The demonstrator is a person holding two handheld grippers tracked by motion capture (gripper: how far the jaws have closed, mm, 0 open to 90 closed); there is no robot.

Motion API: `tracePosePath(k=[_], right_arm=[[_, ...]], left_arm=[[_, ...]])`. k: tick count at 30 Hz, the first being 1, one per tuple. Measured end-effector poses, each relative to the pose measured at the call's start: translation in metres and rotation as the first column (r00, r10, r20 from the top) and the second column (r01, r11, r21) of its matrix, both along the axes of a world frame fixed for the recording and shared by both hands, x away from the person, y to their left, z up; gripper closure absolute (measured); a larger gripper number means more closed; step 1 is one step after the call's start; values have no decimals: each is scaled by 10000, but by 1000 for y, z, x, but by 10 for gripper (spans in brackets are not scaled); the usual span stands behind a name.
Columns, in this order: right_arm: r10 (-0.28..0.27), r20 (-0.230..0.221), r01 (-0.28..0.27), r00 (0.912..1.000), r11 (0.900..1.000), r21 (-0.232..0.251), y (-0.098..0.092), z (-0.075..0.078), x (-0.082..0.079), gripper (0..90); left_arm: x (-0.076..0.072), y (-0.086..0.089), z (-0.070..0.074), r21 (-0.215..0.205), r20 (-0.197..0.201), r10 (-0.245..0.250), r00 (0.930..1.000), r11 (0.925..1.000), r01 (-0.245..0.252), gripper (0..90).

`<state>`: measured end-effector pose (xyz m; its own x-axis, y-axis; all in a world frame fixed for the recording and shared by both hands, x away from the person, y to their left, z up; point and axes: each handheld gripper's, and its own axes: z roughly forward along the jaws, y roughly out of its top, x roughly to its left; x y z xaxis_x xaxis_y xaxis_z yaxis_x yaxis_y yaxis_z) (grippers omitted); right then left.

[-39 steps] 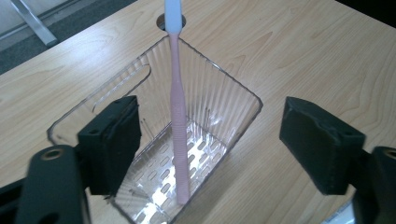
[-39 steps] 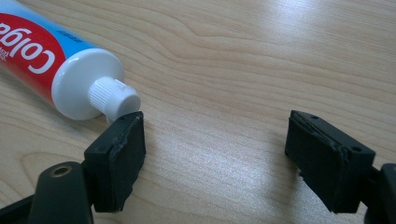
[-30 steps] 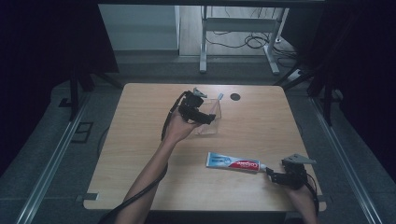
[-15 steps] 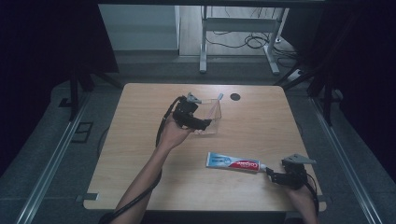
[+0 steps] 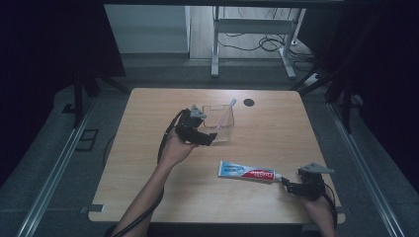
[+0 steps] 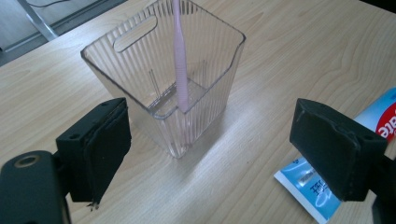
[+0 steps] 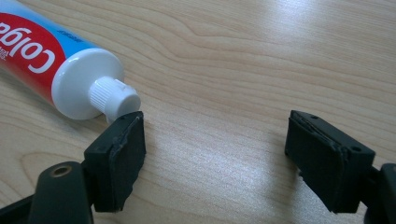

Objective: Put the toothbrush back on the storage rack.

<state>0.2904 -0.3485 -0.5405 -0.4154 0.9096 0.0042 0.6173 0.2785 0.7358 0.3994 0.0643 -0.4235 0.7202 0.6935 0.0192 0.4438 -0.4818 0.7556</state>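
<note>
on a wooden table (image 5: 148,197), seen from above, the left gripper (image 5: 210,140) sits at the near-left corner of a clear ribbed bin (image 5: 220,121), held by a hand (image 5: 175,150) whose forearm comes in from the bottom edge. along that gripper's own view its jaws stand wide apart with nothing between the pads; the bin (image 6: 163,93) stands upright on the table just ahead of them, closer to the left jaw, apart from both. a pink toothbrush (image 6: 180,56) leans inside the bin, its lower end on the bin's floor, its top cut off by the frame. the flat blue end of a toothpaste tube (image 6: 322,186) lies partly behind the right jaw.

further right in the high view, the tube (image 5: 247,172) lies flat on the table, cap end toward the right gripper (image 5: 287,185) near the table's right front corner. in the right gripper's own view the jaws are spread, pinching nothing, bare wood between them. the tube (image 7: 51,60) lies at upper left, outside the gap, and its white cap (image 7: 114,97) sits just beside the tip of the left jaw; whether the two touch cannot be told.
</note>
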Motion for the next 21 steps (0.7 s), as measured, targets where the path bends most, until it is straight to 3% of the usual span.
tracePosePath(k=[21], right_arm=[[10, -11, -10, 10000, 10000, -21, 0, 0, 0, 199]], left_arm=[[-31, 24, -23, 136, 55, 155, 9999, 9998, -156, 129]])
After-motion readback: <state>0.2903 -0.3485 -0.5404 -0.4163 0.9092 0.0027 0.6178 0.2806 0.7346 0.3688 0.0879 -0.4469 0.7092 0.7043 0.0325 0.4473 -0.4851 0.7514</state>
